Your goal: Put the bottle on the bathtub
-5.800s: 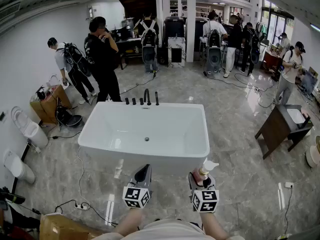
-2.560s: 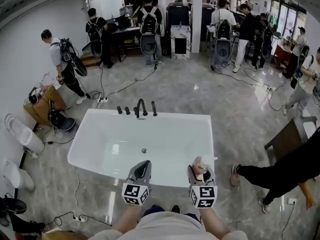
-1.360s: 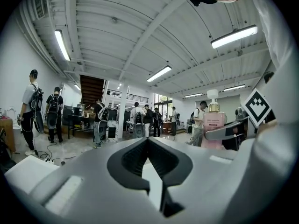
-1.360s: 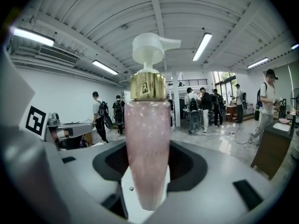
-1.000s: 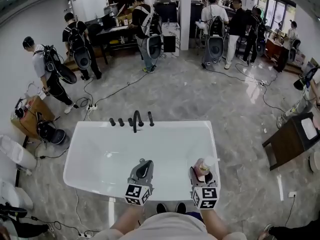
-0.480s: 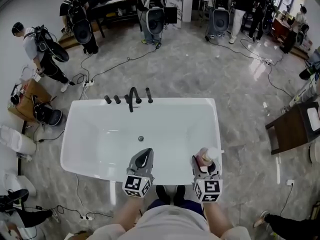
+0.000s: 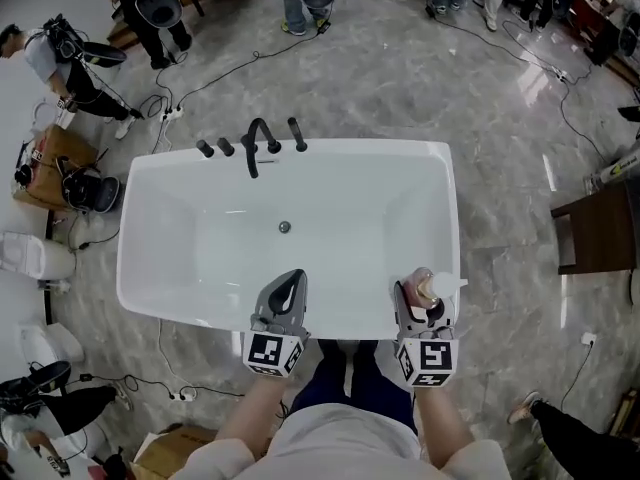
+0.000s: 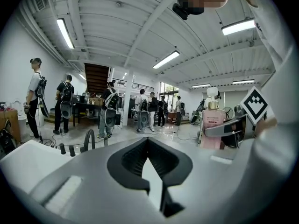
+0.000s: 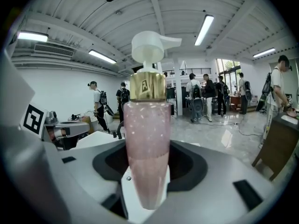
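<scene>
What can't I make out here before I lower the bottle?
- gap between bottle and bathtub rim: head view, right gripper covers it.
- rim under the bottle: right gripper view, gripper body blocks it.
- gold collar emblem: right gripper view, too blurred to read.

A glossy grey marbled stone floor (image 7: pixel 400 78) spreads out ahead of the left gripper (image 7: pixel 291 286) and the right gripper (image 7: pixel 424 298). Well ahead of the left gripper stands a black curved metal faucet (image 7: pixel 256 140), with short black knobs (image 7: pixel 205 149) just beside it. Far to that gripper's left sit a white ceramic toilet (image 7: pixel 35 258) and a brown cardboard box (image 7: pixel 45 158). Thin black cables (image 7: pixel 215 73) trail over the floor beyond the faucet. Well to the right of the right gripper is a dark brown wooden table (image 7: pixel 600 233). A small white power strip (image 7: pixel 185 395) lies behind and left of the left gripper. People wearing black backpacks (image 8: pixel 110 111) stand far ahead under long white ceiling light tubes (image 8: pixel 65 31).
</scene>
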